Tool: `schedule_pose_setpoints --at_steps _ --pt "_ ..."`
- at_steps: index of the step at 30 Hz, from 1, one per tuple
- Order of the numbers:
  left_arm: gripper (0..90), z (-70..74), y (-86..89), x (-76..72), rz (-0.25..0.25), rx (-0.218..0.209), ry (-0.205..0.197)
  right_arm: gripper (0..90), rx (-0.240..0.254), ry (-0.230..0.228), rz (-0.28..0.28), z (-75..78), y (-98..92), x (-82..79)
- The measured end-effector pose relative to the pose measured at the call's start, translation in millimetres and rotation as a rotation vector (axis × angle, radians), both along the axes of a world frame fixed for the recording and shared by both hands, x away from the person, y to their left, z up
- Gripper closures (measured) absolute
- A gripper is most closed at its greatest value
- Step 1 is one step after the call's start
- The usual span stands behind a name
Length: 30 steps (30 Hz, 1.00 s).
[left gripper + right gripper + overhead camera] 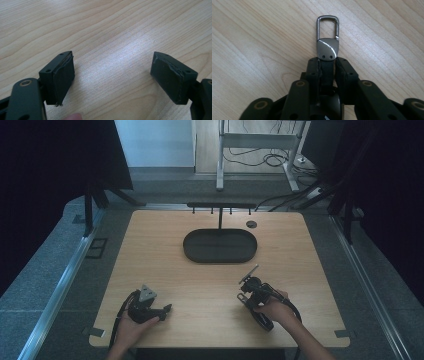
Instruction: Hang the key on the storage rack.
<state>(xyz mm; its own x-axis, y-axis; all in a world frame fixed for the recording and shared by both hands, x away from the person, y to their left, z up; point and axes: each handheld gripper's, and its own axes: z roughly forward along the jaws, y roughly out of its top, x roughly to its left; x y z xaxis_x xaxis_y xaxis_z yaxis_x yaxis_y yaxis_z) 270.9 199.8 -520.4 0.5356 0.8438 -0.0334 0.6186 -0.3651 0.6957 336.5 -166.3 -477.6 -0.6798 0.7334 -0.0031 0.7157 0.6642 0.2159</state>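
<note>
From the high view I see the light wooden bench [210, 290] with my two grippers low on its near half, well apart. The left gripper [167, 308], black with a grey three-cornered plate on top, rests in the left hand [131, 326] near the front edge. The right gripper [248, 280] is held in the right hand [274, 310] and points away, toward the black oval tray [220, 245] with its slim hook stand, which sits farther back at the middle of the bench. Something thin and grey pokes out past the right gripper there (too small to make out).

In the left gripper view, the left gripper [113, 77] stands wide open over bare wood, nothing between its black pads [63, 77].

The right gripper view settles what the overhead one could not: the right gripper [327, 66] is nearly closed, clamped on the dark strap of a grey metal keychain clip [327, 37]. The clip's rectangular snap loop and shield-shaped plate stick straight out beyond the fingertips, over the bench.
</note>
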Motion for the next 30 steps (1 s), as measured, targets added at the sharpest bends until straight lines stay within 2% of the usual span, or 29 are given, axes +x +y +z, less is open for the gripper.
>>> schedule_pose_setpoints --at_steps 3,6,13,21,25,29,30 --pt "19.6 0.0 0.0 0.0 0.000 0.000 0.000 79.1 -0.002 0.010 -0.002 0.1 1.5 0.5" --pt "19.5 0.0 0.0 0.0 0.000 0.000 0.000 79.8 -0.020 0.007 -0.009 0.5 3.7 0.2" --pt "19.6 0.0 0.0 0.0 0.000 0.000 0.000 80.3 -0.017 -0.001 -0.011 0.4 3.3 -0.3" --pt "19.5 0.0 0.5 0.6 -0.004 0.000 0.000 80.7 0.024 -0.006 -0.028 2.3 -2.4 -1.6" --pt "19.5 0.0 0.4 0.6 -0.004 0.001 -0.001 80.8 0.059 -0.023 -0.039 8.1 -7.7 -4.8" --pt "19.5 0.1 0.6 0.8 -0.006 0.000 0.000 80.9 0.099 -0.069 -0.054 20.6 -15.6 -12.1" --pt "19.5 0.1 0.6 0.8 -0.006 0.000 0.000 80.9 0.099 -0.069 -0.054 20.6 -15.6 -12.1"
